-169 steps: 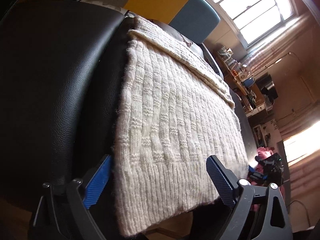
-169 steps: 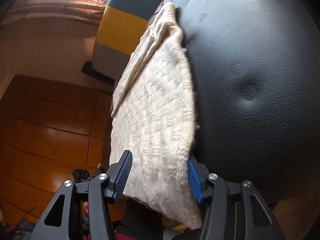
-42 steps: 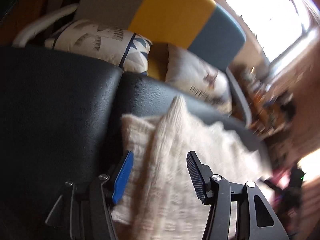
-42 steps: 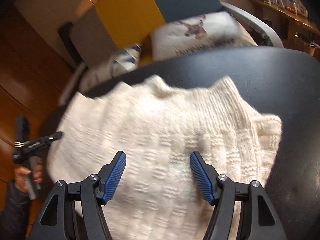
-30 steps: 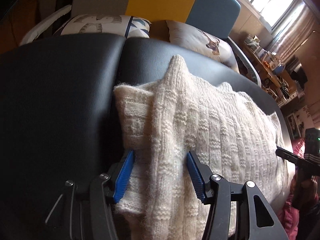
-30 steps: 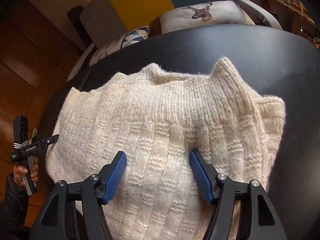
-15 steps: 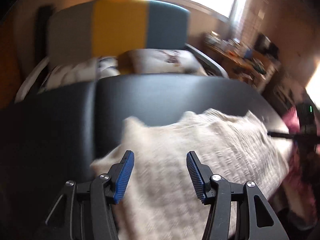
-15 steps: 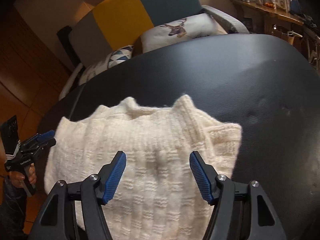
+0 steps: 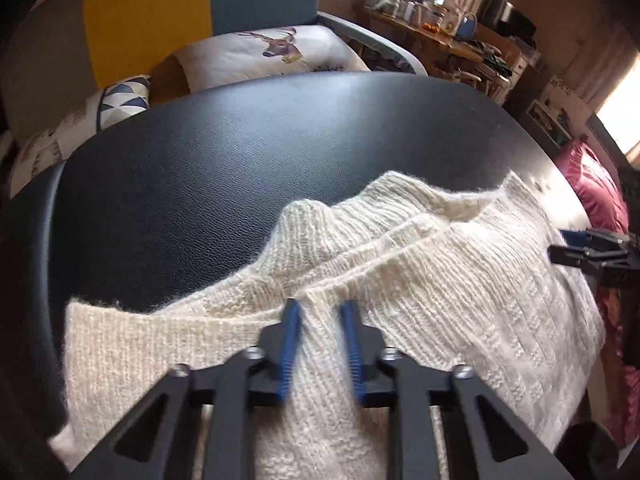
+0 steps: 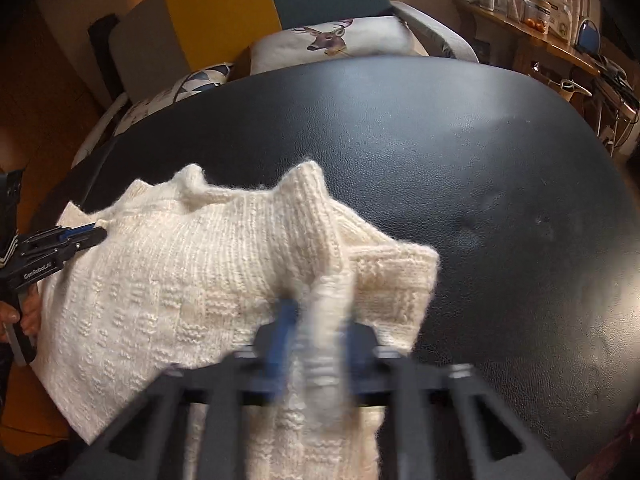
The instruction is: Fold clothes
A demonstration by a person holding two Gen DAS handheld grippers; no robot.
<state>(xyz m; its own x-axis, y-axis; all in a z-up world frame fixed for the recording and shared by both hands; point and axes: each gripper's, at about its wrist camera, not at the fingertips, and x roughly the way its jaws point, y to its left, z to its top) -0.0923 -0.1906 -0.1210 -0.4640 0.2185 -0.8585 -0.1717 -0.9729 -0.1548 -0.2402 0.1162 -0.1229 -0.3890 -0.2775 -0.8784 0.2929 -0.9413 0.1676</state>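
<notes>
A cream ribbed-knit sweater, soft, thick and floppy, lies partly folded on a black leather cushion; left gripper and right gripper each pinch its bunched near edge, probably the soundest hold.

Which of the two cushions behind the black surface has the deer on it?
The white cushion on the right, against the blue chair panel; the other cushion, left of it, has blue triangles.

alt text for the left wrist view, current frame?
The left gripper is shut on a pinched ridge of a cream knit sweater lying on a black leather surface. The right gripper reaches in at the sweater's far right edge; a deer-print pillow and a yellow and blue chair back sit behind.
</notes>
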